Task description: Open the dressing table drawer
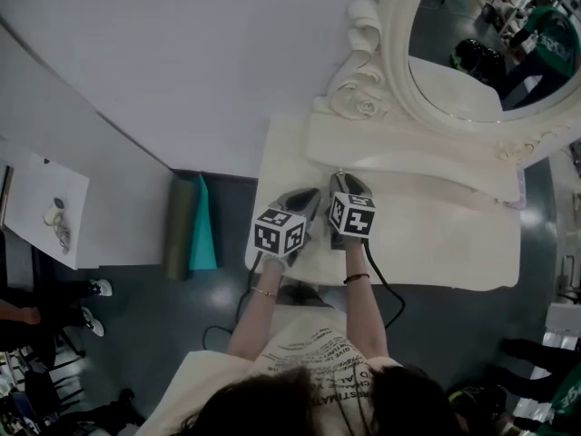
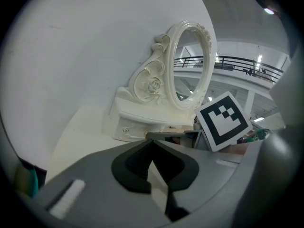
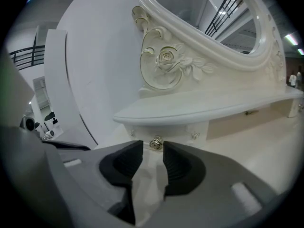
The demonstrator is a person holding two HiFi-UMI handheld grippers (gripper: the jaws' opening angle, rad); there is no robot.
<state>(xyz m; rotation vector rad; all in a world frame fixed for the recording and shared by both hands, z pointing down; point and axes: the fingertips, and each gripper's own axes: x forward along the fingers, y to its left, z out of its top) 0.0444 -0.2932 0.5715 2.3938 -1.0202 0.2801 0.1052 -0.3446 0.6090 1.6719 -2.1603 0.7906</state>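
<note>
The cream dressing table (image 1: 436, 243) carries an oval mirror (image 1: 490, 44) over a low shelf. Under that shelf's left end is a small drawer (image 3: 164, 133) with a metal knob (image 3: 156, 143). My right gripper (image 3: 153, 156) is open, and the knob sits just beyond its fingertips, in line with the gap, with no pad pressing on it. In the head view the right gripper (image 1: 346, 185) points at the shelf's left end. My left gripper (image 2: 151, 144) is beside it on the left, its tips together and holding nothing. The drawer (image 2: 129, 129) shows ahead of it.
The right gripper's marker cube (image 2: 223, 120) fills the left gripper view's right side. A green and teal rolled mat (image 1: 191, 230) stands left of the table against the wall. A white side table (image 1: 45, 212) with small items is further left. Black cables (image 1: 386, 289) trail from the grippers.
</note>
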